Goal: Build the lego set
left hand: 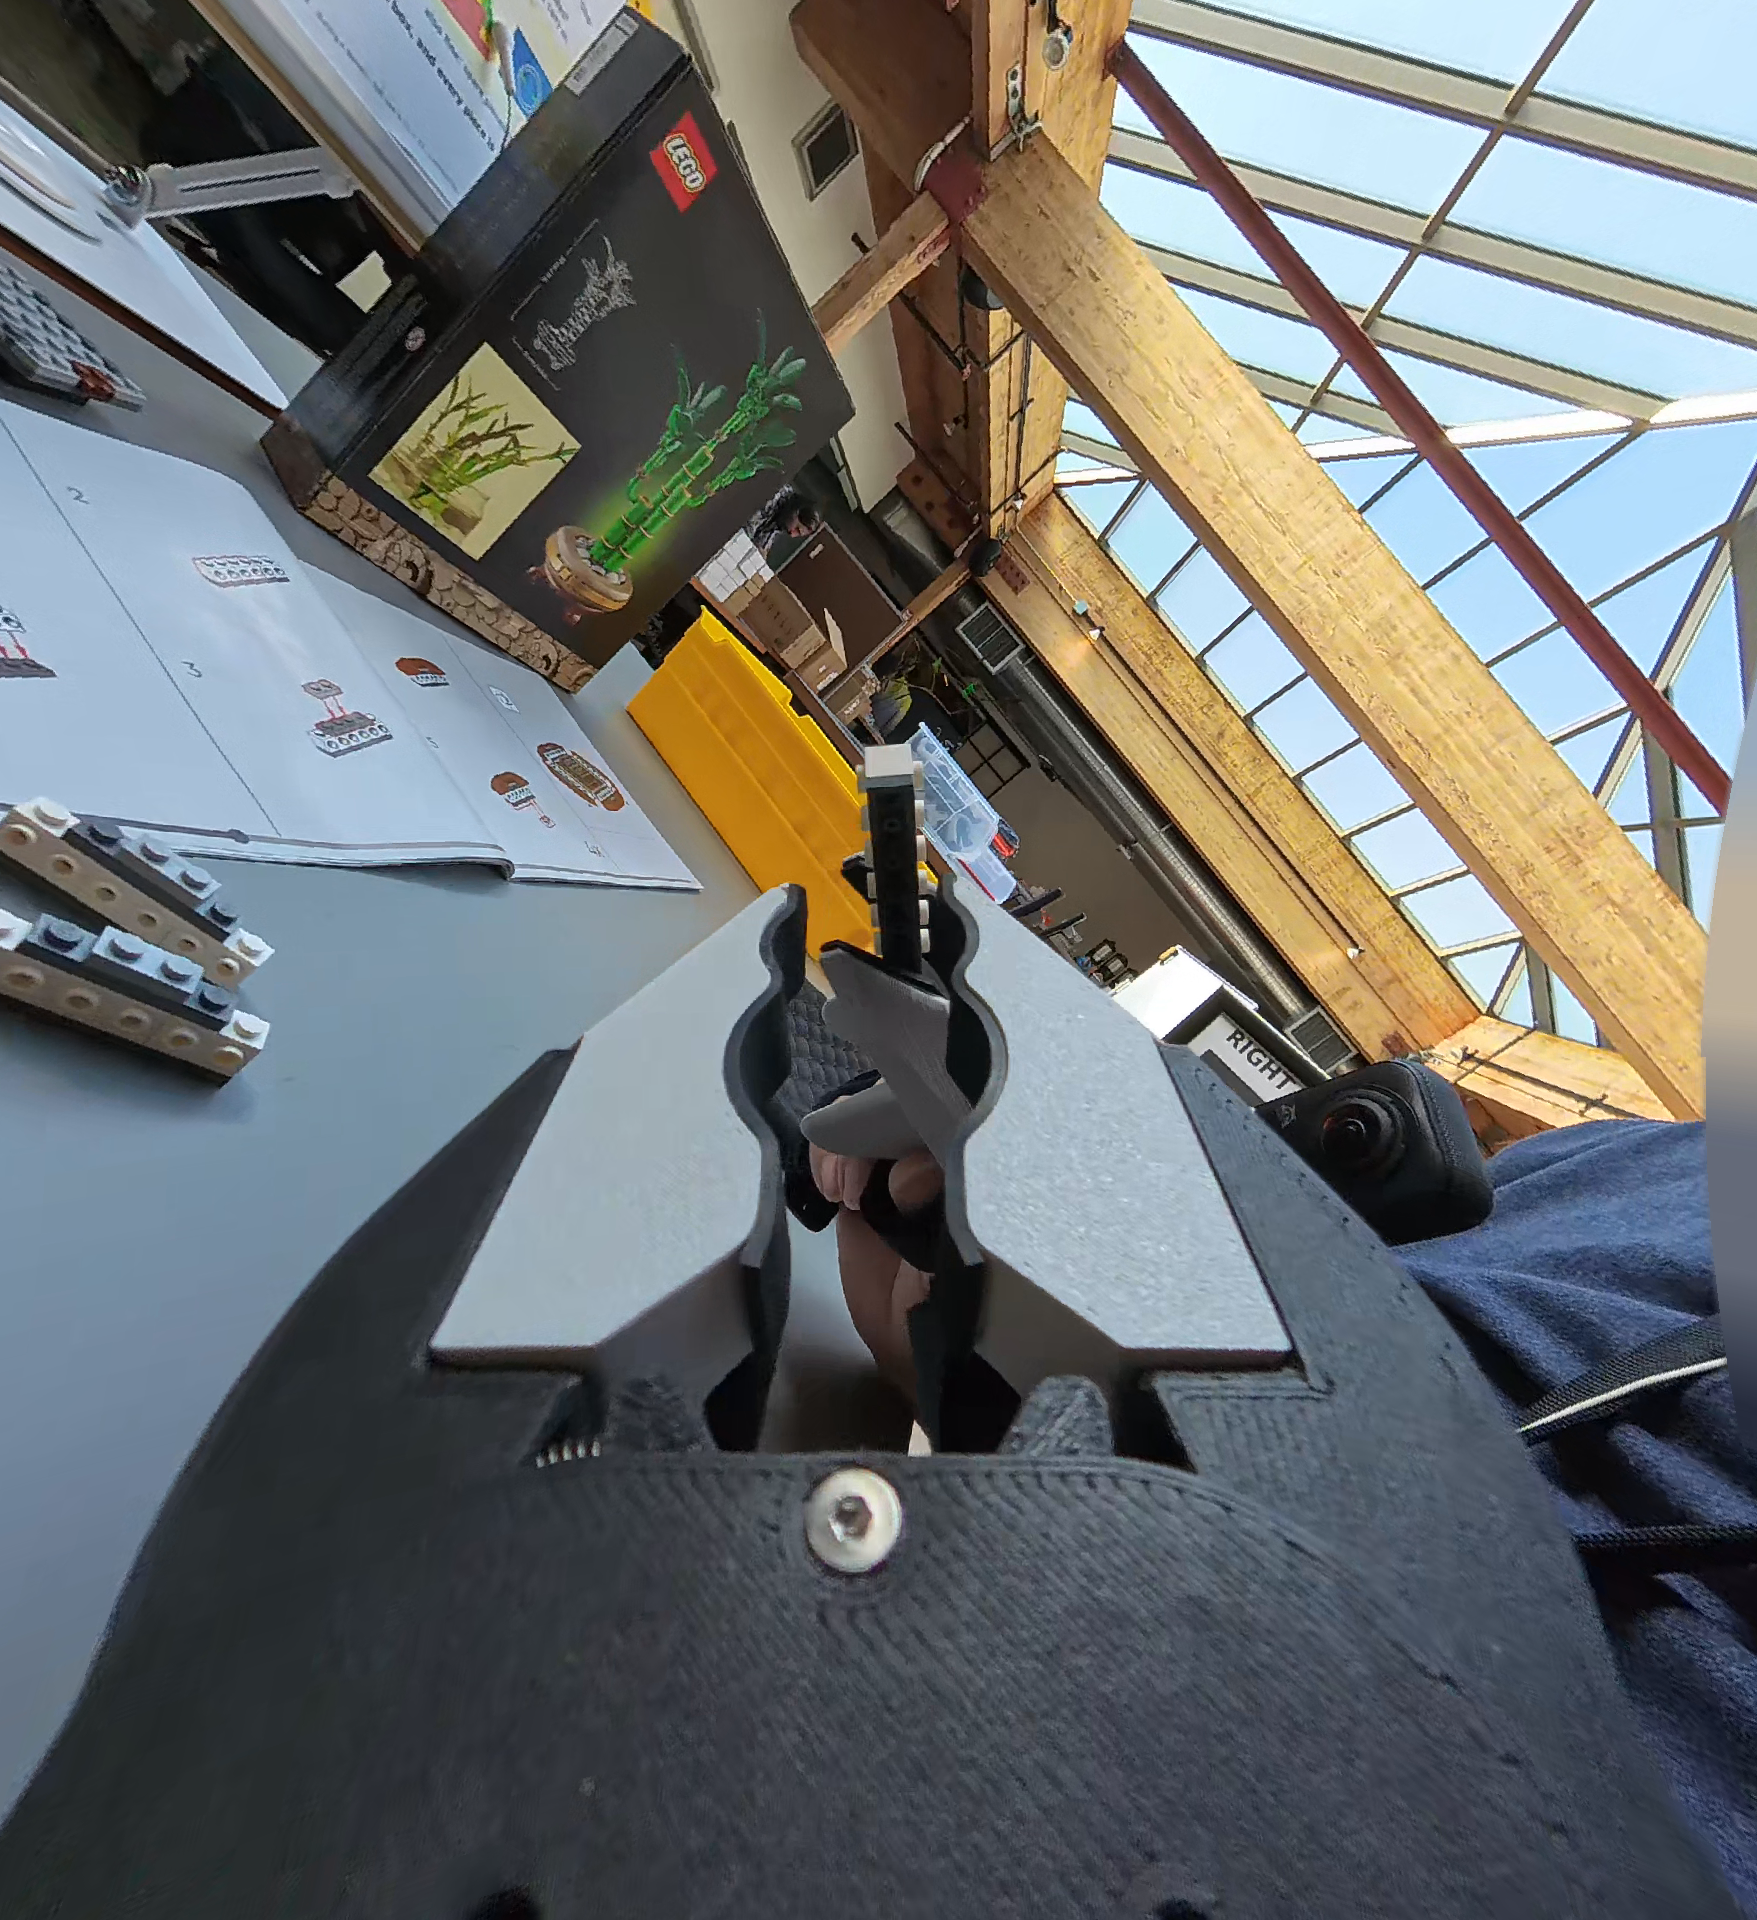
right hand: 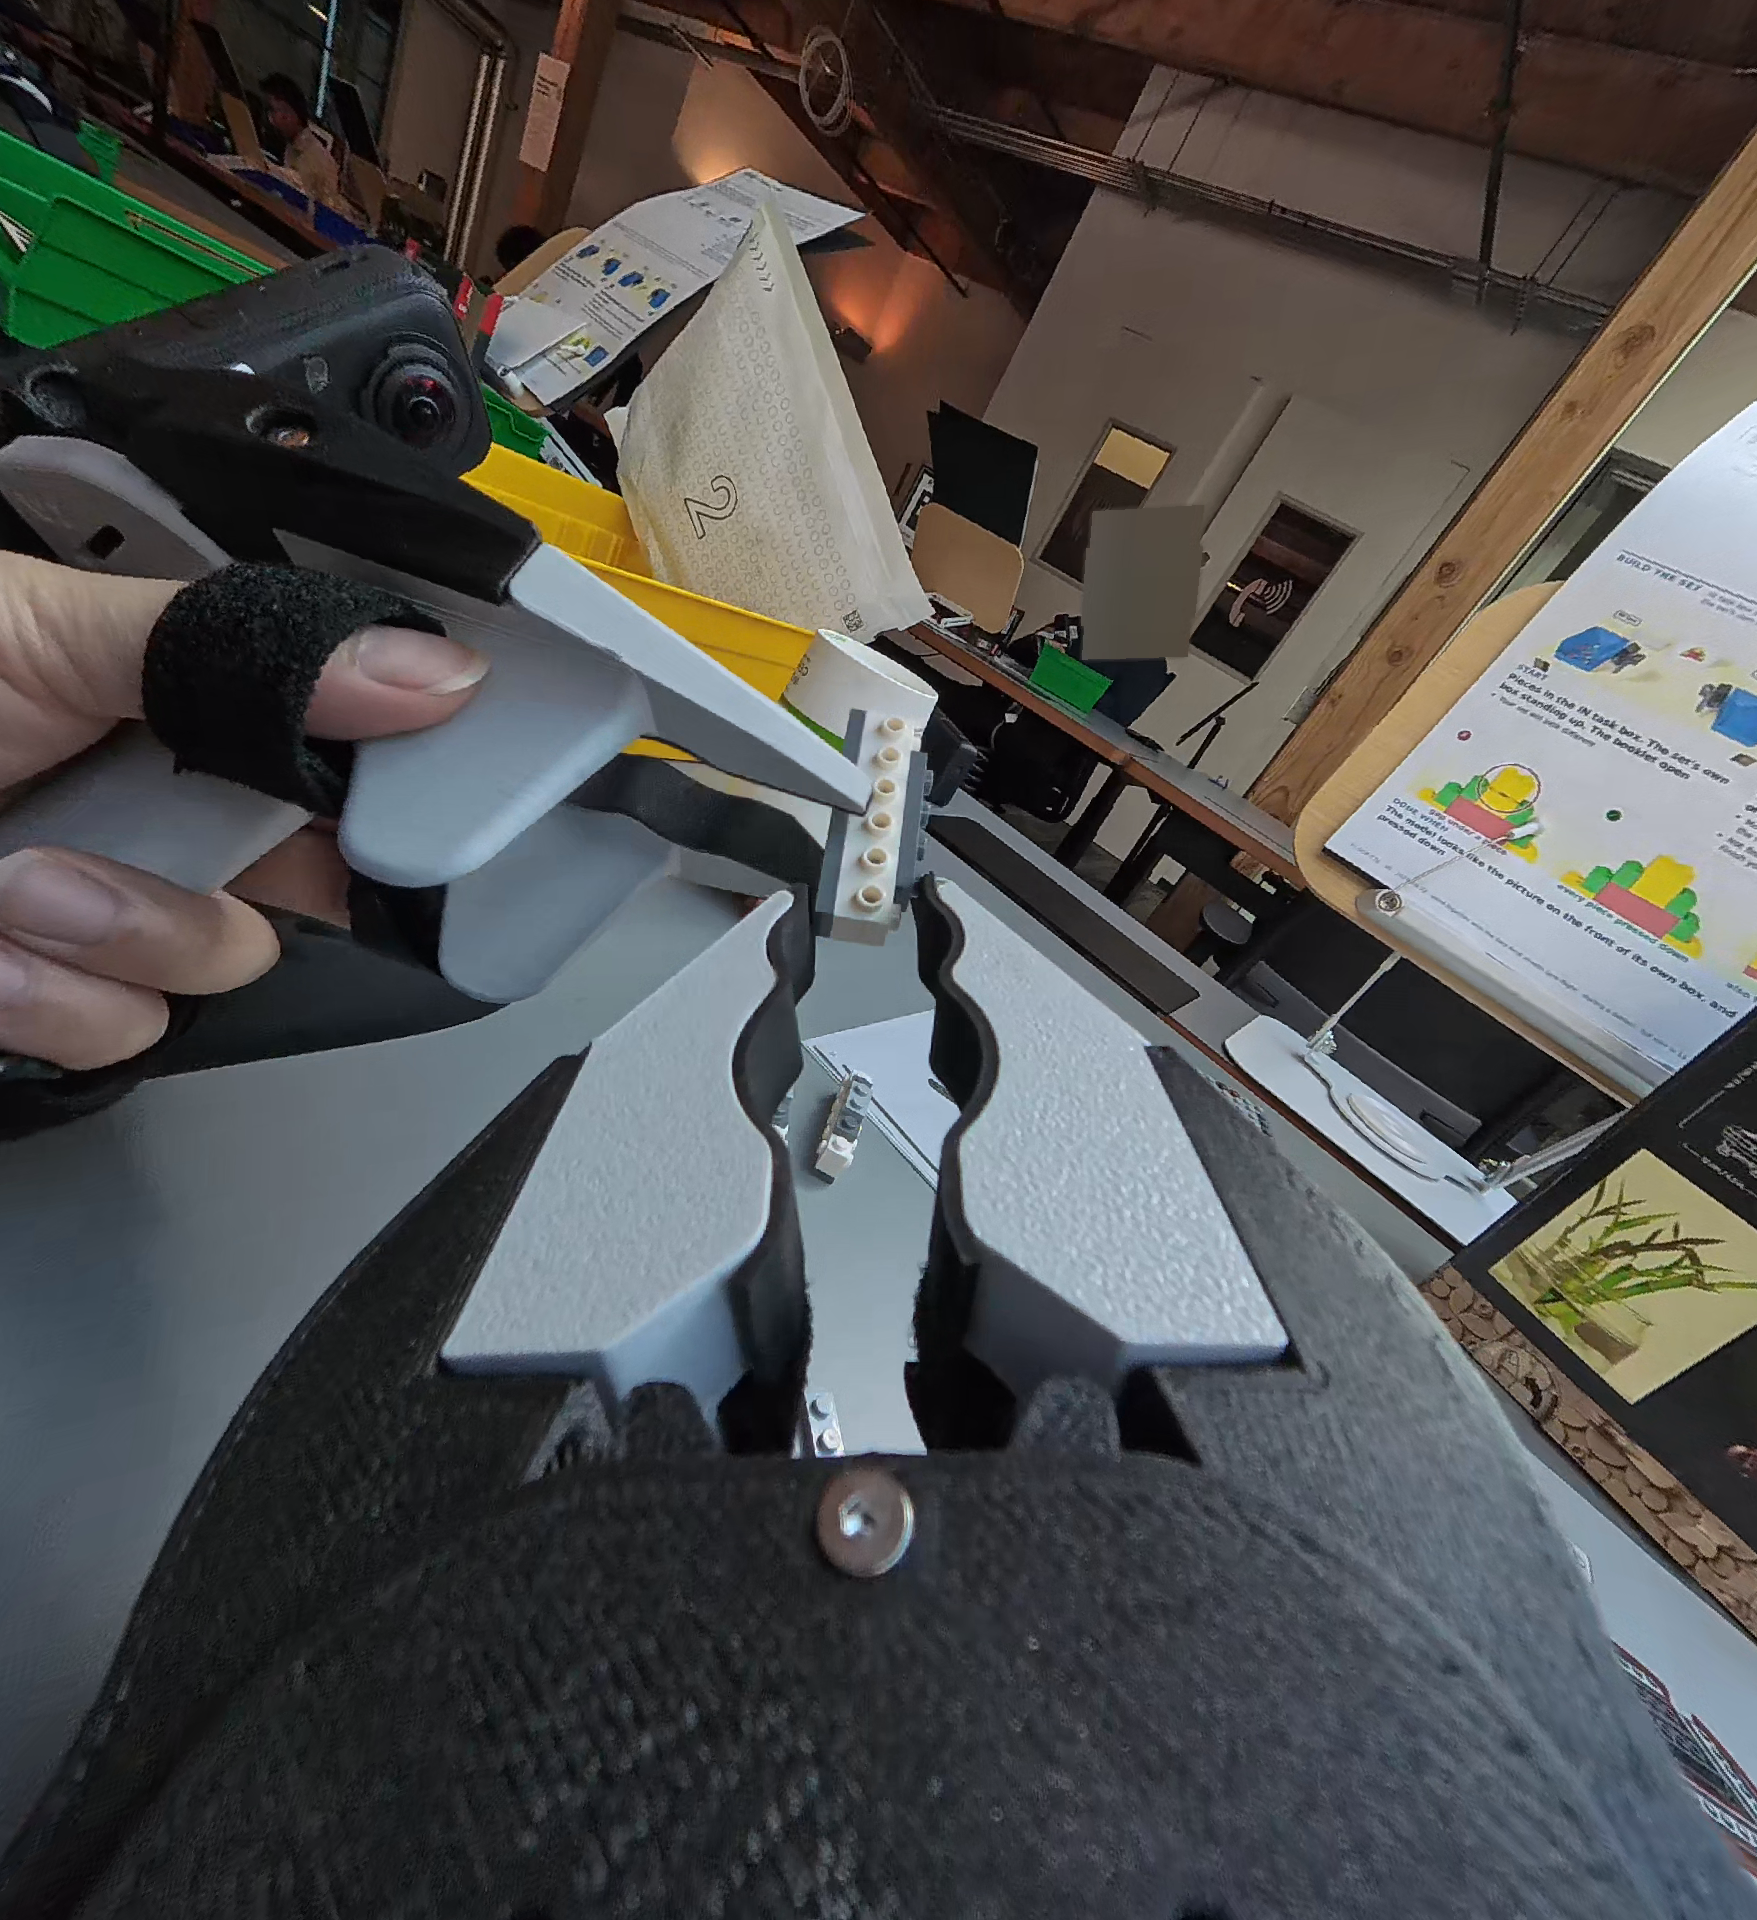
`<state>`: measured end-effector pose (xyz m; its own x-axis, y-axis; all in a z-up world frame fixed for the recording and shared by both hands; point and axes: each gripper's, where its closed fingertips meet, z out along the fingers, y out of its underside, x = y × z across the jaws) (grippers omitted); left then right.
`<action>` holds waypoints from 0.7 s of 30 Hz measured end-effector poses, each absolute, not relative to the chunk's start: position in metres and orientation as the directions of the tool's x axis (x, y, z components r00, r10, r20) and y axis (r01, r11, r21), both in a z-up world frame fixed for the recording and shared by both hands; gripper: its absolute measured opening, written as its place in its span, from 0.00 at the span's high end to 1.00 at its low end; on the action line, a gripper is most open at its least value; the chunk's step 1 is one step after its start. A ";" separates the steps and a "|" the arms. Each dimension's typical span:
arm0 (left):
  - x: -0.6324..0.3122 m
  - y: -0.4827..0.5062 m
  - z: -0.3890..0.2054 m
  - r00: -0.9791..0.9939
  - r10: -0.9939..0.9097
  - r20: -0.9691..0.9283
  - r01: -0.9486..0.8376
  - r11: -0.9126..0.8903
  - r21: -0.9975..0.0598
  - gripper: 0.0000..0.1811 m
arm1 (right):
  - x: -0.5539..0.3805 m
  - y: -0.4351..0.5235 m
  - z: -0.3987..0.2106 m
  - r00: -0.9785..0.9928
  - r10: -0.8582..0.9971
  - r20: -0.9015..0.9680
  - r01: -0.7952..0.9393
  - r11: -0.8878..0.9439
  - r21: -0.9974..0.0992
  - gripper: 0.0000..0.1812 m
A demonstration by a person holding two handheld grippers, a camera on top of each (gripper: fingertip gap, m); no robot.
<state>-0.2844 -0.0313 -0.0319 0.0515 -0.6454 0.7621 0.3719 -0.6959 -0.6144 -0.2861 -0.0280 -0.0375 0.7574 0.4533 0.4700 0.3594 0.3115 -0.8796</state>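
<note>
A short lego strip [right hand: 889, 868], a pale studded plate with dark grey pieces on its back, stands upright in the air between both grippers. My right gripper [right hand: 861, 914] is shut on its lower end. My left gripper [right hand: 853, 821] comes in from the left, closed around its middle, with one fingertip [right hand: 832, 784] on the studded face. In the left wrist view the strip [left hand: 889, 831] stands edge-on between my left gripper's [left hand: 874, 909] tips, and one finger of the right gripper [left hand: 889, 1023] shows below it. Two similar strips [left hand: 115, 883] [left hand: 95, 987] lie on the grey table [left hand: 230, 1195].
The open instruction booklet [left hand: 230, 675] lies behind the strips, beside the black set box [left hand: 583, 416]. A grey studded assembly [left hand: 12, 322] sits at the far left. A yellow bin [left hand: 749, 769], a numbered paper bag [right hand: 770, 436] and a paper cup [right hand: 863, 686] stand beyond. Small pieces [right hand: 843, 1122] lie below. Left and right tips are no more than a few centimetres apart.
</note>
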 end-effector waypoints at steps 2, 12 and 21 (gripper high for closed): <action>-0.285 -0.031 -0.034 0.057 -0.636 0.770 0.367 -0.704 -0.609 0.87 | -0.287 -0.029 -0.039 0.751 0.452 0.482 0.369 0.318 -0.873 0.90; -0.277 -0.027 -0.035 -0.030 -0.598 0.801 0.346 -0.758 -0.553 0.95 | -0.281 -0.023 -0.044 0.769 0.481 0.420 0.319 0.281 -0.905 0.90; -0.271 -0.018 -0.040 0.073 -0.661 0.747 0.279 -0.706 -0.651 0.95 | -0.274 -0.017 -0.053 0.759 0.600 0.253 0.201 0.154 -0.967 0.90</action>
<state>-0.2712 -0.0178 -0.0400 0.0729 -0.6607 0.7471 0.2794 -0.7056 -0.6512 -0.2744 -0.0174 -0.0534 0.7585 0.6004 0.2533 0.2011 0.1540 -0.9674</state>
